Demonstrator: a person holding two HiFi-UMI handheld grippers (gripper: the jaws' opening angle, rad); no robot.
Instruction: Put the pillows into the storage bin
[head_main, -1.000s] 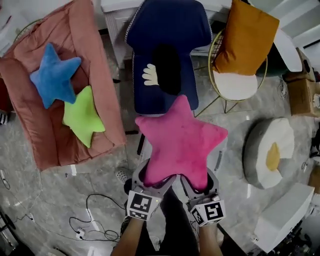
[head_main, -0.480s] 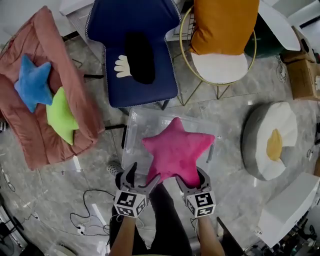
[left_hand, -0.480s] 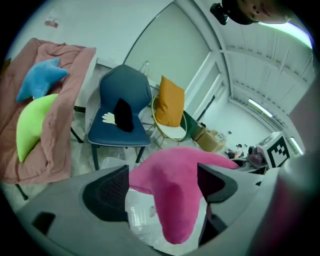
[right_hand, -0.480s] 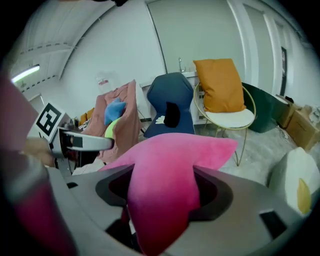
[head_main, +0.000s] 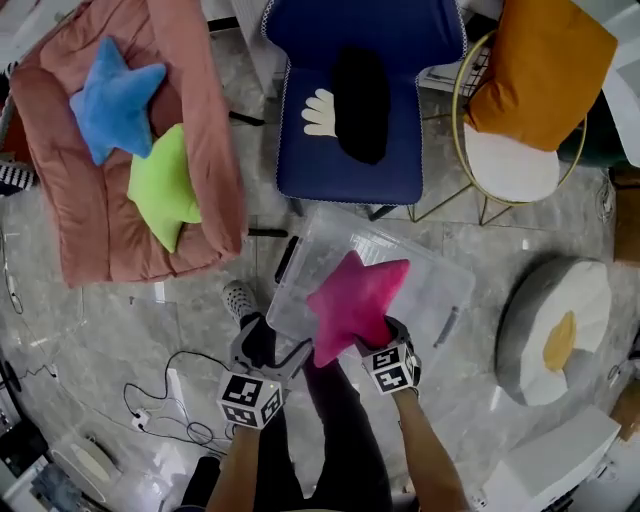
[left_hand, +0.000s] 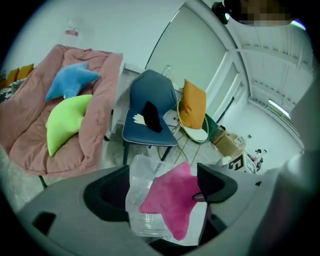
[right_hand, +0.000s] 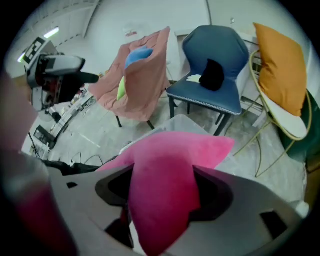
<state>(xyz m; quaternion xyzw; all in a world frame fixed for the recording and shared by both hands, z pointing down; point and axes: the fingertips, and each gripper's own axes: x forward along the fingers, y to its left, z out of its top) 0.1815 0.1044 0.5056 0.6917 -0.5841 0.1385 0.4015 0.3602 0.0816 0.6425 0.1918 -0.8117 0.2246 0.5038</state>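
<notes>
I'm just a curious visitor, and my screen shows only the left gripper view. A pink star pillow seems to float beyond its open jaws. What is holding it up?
Observer: The right gripper. Its own view shows its jaws closed on one arm of the pink star pillow.
Visitor: Is the star above that see-through box?
Observer: Yes. From the head view, looking down, it hangs over the near side of the clear storage bin.
Visitor: Is there anything on the floor that I can't see?
Observer: A round grey cushion with a yellow centre lies to the right of the bin.
</notes>
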